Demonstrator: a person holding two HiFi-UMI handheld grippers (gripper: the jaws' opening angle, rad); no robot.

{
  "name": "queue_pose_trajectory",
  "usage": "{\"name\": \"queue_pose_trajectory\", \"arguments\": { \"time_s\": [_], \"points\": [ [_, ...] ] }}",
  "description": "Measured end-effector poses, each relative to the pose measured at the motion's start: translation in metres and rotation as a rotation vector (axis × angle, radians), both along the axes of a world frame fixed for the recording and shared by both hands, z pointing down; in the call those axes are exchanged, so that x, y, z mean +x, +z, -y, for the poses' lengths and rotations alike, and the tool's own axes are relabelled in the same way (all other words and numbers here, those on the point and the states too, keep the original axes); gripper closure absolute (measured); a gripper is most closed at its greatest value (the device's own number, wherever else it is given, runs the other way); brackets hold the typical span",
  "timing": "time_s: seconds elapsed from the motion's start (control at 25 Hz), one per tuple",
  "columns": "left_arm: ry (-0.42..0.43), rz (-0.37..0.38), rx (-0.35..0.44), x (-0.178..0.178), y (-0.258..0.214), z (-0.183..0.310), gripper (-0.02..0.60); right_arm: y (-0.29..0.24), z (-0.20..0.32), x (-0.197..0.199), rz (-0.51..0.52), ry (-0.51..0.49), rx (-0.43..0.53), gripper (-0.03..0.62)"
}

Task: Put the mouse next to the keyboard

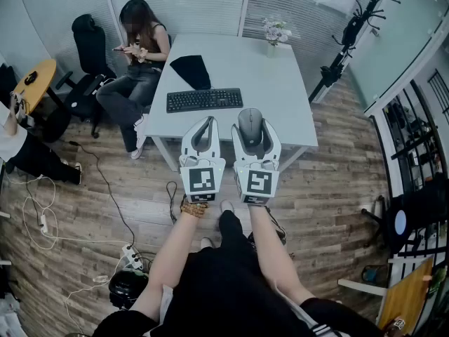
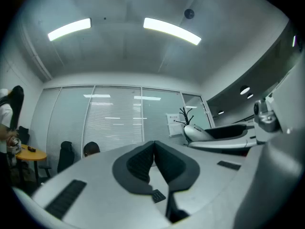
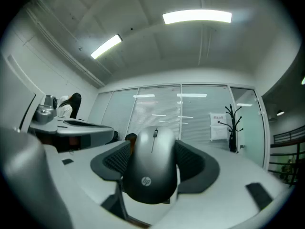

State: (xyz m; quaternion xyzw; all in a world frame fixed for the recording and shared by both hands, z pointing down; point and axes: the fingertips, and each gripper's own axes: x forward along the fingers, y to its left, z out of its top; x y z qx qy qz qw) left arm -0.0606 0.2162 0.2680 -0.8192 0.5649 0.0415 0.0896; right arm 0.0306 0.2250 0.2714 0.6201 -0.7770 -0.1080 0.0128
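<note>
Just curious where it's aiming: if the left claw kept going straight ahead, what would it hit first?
Probably the black keyboard on the table; the left claw points at it, though its height is unclear.

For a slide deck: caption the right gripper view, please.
Right gripper grips a grey mouse, office ceiling lights overhead.

We see a dark grey plastic mouse (image 3: 152, 171) between the black ribbed pads (image 3: 116, 159) of the white right gripper (image 1: 251, 118). The white left gripper (image 1: 206, 121) matches; both carry black-and-white square markers. Ahead of them lie a black rectangular keyboard (image 1: 204, 100) and a black cloth (image 1: 191, 70) on a pale grey tabletop (image 1: 280, 93).
</note>
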Motion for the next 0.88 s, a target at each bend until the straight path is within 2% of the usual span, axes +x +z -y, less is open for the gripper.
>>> {"name": "queue_pose_trajectory", "arguments": {
  "time_s": [0.16,0.88],
  "points": [
    [-0.002,0.001,-0.001,0.000,0.002,0.010,0.570,0.005,0.010,0.001,0.040,-0.006,-0.038,0.295],
    [-0.019,0.004,-0.035,0.014,0.015,0.073,0.569,0.015,0.076,0.012,0.035,-0.031,-0.059,0.296]
  ]
}}
